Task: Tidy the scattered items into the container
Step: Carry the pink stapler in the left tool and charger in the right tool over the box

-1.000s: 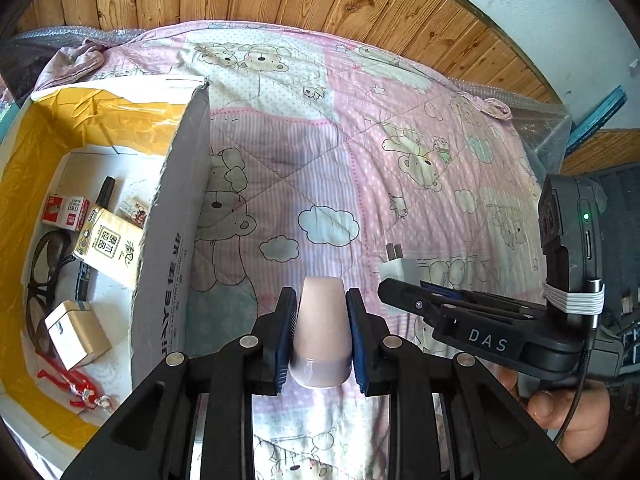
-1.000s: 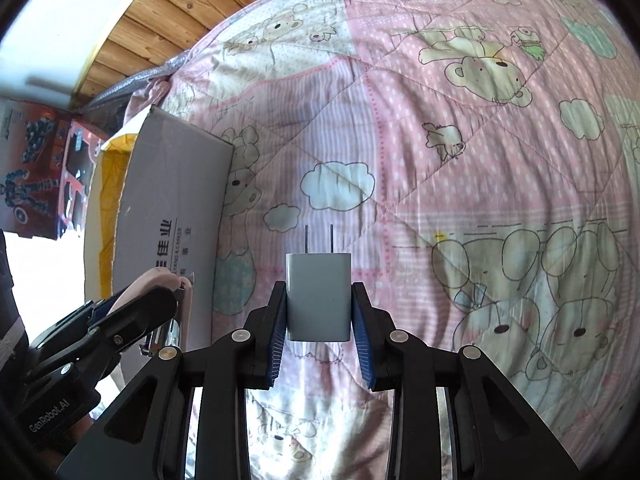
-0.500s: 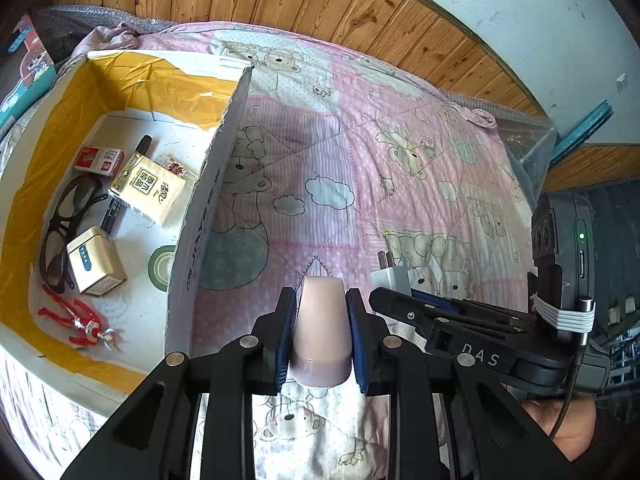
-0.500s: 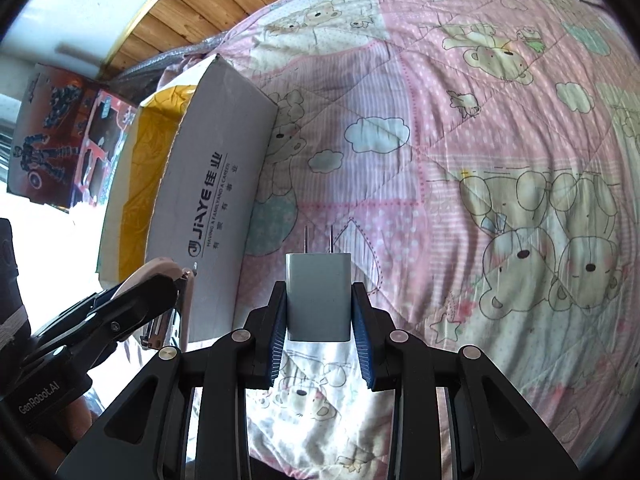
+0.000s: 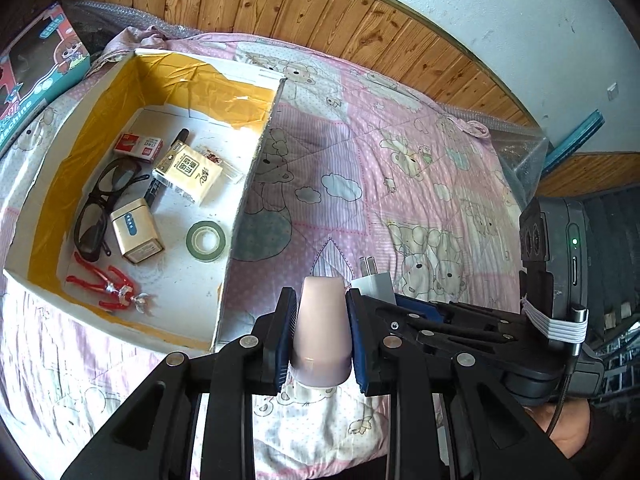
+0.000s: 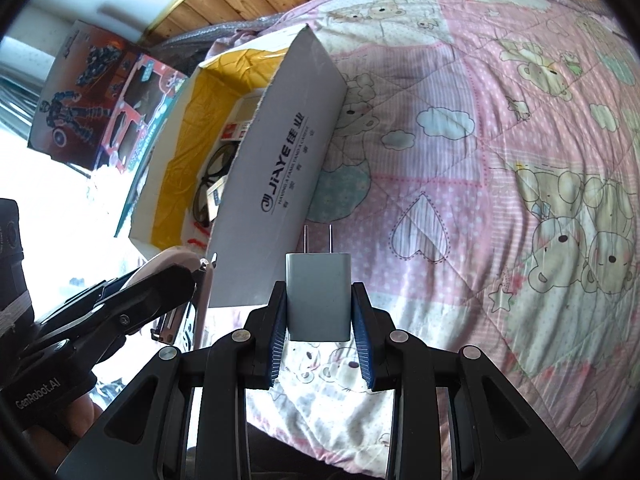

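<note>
The box [image 5: 240, 216] has shifted rightward; jaws grip pink cup [image 5: 322, 330] and charger [image 6: 319, 296].

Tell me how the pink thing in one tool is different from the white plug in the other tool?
The smooth pale pink tapered cap is rounded and narrows toward its far end, while the white boxy plastic plug is square-edged. The plug has two metal prongs sticking out; the cap has none. The left tool holds the cap; the right tool holds the plug. Both are clamped above the quilt, outside the cardboard box.
</note>
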`<act>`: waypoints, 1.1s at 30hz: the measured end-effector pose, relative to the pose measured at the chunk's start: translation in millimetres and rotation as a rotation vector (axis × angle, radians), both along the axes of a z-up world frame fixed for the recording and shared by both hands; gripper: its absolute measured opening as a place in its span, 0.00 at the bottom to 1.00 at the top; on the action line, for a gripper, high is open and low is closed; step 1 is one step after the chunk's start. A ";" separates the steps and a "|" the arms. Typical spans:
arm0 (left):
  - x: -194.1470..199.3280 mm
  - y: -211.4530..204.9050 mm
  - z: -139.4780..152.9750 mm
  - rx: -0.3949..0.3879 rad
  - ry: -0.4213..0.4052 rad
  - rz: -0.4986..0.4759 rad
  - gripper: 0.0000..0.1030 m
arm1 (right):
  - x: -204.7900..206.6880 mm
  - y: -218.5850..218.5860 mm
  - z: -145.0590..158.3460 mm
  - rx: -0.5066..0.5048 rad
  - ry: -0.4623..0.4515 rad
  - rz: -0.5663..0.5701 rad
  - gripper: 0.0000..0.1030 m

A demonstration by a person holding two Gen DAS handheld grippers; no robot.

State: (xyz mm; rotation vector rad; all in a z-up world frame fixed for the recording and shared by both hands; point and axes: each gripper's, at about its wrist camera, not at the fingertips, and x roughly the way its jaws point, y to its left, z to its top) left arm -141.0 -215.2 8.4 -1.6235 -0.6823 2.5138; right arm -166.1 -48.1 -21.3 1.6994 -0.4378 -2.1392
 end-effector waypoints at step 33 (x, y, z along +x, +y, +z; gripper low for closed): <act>7.6 -108.0 16.3 0.042 0.070 0.211 0.26 | -89.7 -115.1 86.2 0.081 0.196 0.257 0.31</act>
